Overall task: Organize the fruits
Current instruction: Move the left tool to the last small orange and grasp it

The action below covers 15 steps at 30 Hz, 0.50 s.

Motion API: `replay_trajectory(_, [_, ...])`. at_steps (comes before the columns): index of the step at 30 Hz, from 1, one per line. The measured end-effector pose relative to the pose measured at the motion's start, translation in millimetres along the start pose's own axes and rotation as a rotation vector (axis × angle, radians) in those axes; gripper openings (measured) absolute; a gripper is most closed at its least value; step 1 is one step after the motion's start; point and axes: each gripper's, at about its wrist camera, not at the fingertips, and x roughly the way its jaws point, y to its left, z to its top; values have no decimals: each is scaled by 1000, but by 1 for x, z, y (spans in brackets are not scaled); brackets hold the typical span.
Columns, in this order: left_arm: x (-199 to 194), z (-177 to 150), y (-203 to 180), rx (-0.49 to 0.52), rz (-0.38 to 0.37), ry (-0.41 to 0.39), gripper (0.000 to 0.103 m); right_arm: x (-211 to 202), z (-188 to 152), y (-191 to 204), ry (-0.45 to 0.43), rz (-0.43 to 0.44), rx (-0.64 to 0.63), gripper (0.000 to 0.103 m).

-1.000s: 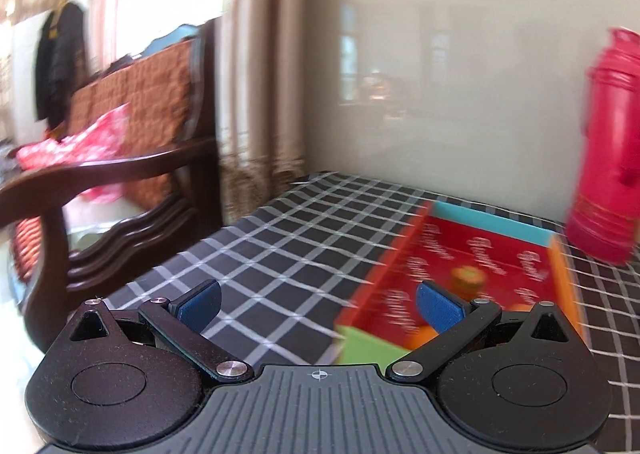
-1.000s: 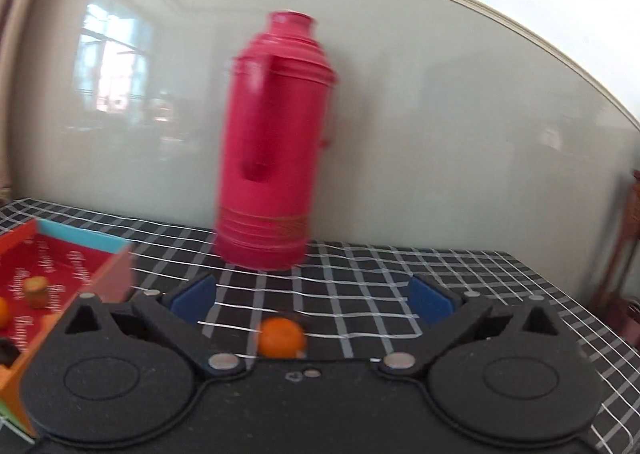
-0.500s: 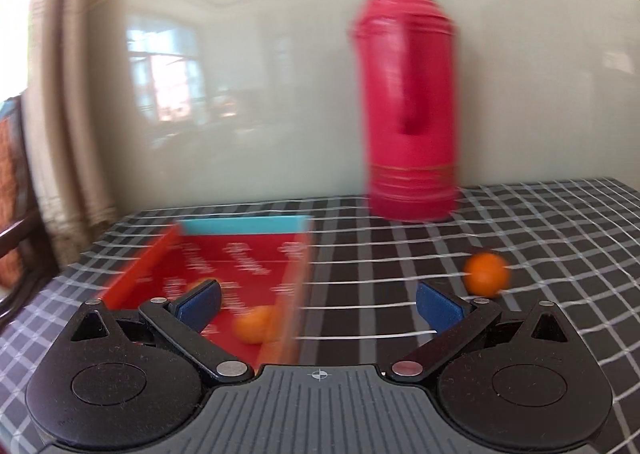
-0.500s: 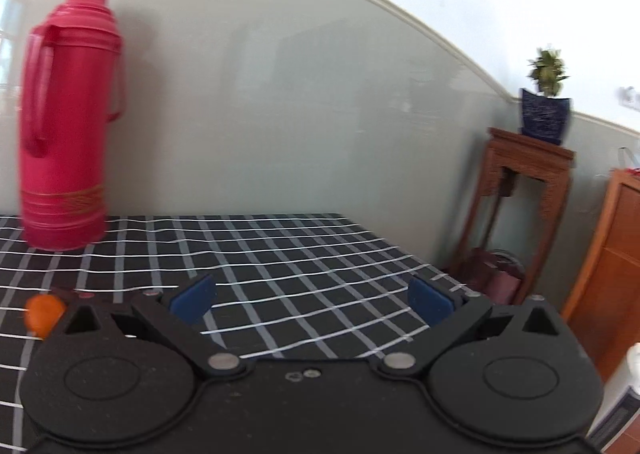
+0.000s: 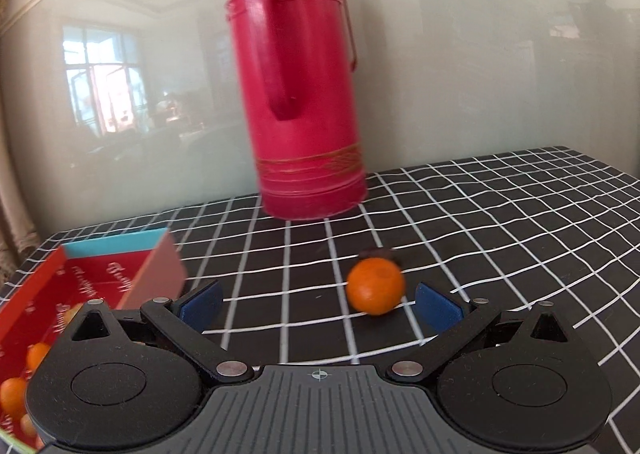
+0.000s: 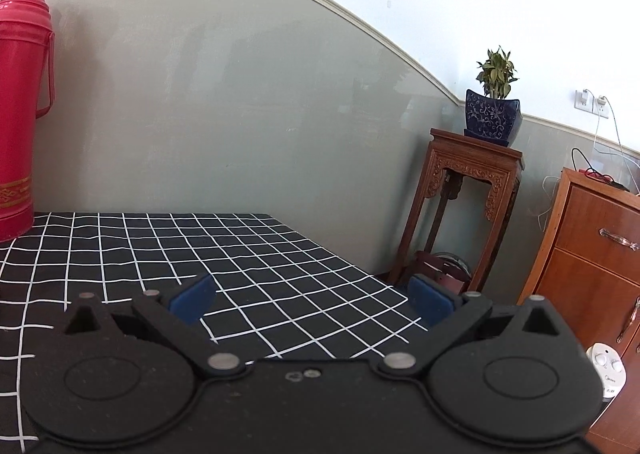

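Note:
In the left wrist view a small orange [image 5: 375, 285] lies on the black checked tablecloth, just ahead of my open, empty left gripper [image 5: 318, 300], close to its right pad. A small dark object [image 5: 378, 254] lies just behind the orange. A red cardboard box [image 5: 80, 294] with a teal far wall sits at the lower left and holds several small oranges [image 5: 16, 394]. My right gripper [image 6: 310, 300] is open and empty above the tablecloth's right part; no fruit shows in its view.
A tall red thermos [image 5: 300, 94] stands at the back against the wall; it also shows in the right wrist view [image 6: 20, 106]. The table's right edge [image 6: 384, 294] drops off to a wooden plant stand [image 6: 468, 214] and a wooden cabinet [image 6: 592, 274].
Both grippers have swung to the right. The left view moved from the chair and box to the thermos and loose orange. The right view lost the orange and now faces the table's right edge.

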Motion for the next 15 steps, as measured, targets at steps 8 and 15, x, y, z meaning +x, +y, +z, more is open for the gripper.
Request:
replay_trajectory(8, [39, 7, -17, -4, -55, 77, 87, 1, 1, 1, -2, 28, -7, 97])
replay_trajectory(15, [56, 5, -25, -2, -84, 115, 73, 3, 1, 2, -10, 26, -21, 97])
